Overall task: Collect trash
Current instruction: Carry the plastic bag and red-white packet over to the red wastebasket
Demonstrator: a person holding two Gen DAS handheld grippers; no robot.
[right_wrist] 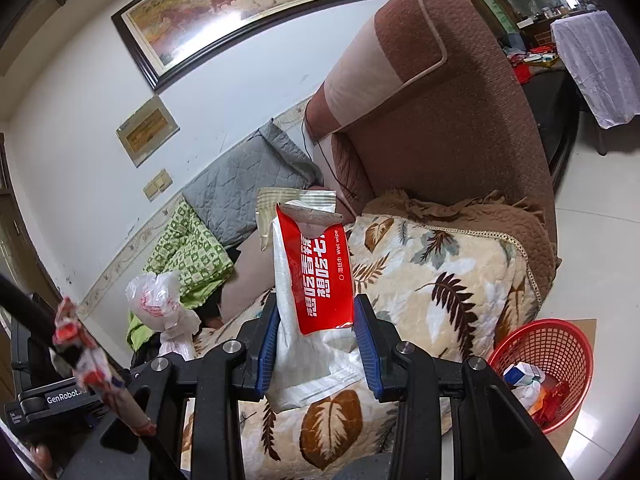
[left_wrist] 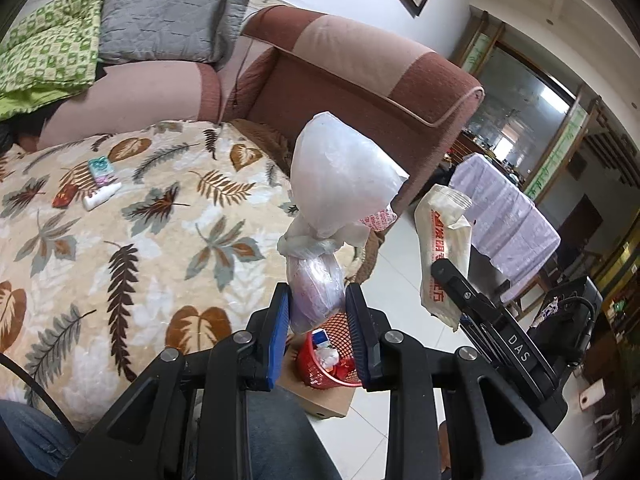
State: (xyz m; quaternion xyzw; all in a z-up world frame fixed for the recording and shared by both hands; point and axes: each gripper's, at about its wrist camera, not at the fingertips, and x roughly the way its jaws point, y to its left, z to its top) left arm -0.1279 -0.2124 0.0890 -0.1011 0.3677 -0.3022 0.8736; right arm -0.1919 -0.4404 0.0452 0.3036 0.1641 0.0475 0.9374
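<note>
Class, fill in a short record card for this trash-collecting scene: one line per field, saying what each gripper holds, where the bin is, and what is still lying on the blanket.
Left gripper: shut on knotted plastic bag
Right gripper: shut on wet wipe packet
Bin: red mesh basket, on cardboard on the floor beside the sofa, already holding some trash
Left on leaf-print blanket: small packets and a white tube

Crinkled translucent plastic is seen in the knotted bag (left_wrist: pixel 340 184), glossy film in the wet-wipe packet (right_wrist: pixel 316 280), and plush cloth in the leaf-print blanket (left_wrist: pixel 132 248).
</note>
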